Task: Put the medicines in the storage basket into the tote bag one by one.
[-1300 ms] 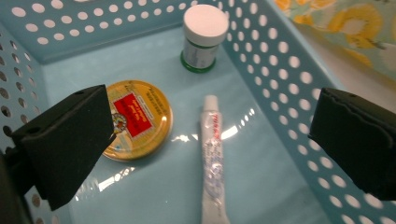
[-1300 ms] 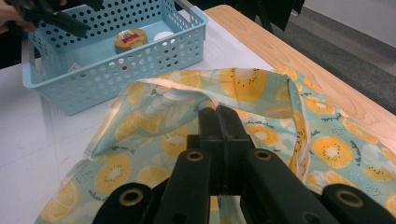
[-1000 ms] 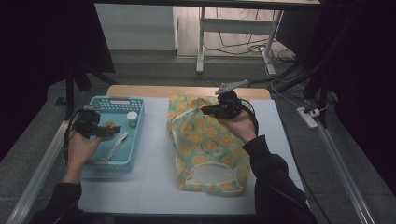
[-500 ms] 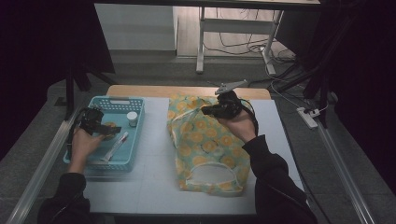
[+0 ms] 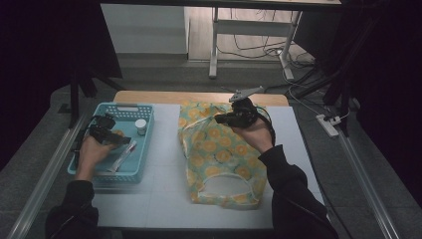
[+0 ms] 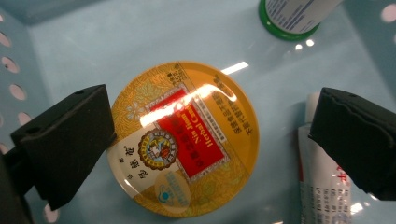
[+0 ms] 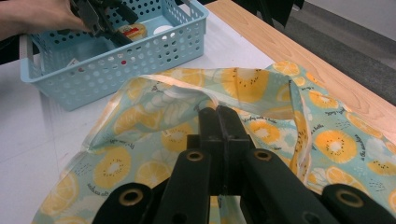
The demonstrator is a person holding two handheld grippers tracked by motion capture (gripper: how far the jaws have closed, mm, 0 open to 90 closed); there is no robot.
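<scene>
The left gripper hangs inside the pale blue perforated plastic basket at the left of the white table, its two black jaws spread wide apart. In the left gripper view a round, flat yellow tin with a red-and-gold printed label lies on the basket floor between those jaws; the jaw on the left of that view overlaps the tin's edge, though whether it touches cannot be told, and the jaw on the right stands clear of it, above a white squeeze tube with red print that lies just beside the tin. A small bottle with a green rim stands near the basket's far wall. The right gripper has its jaws pressed together on a fold of the thin fabric bag printed with orange and kiwi slices on pale teal, lifting the bag's upper edge into a raised flap at its far end. The bag lies flat on the table to the right of the basket, near it but not touching, with its looped handle toward the person. In the right gripper view the bag's raised mouth gapes open toward the basket.
</scene>
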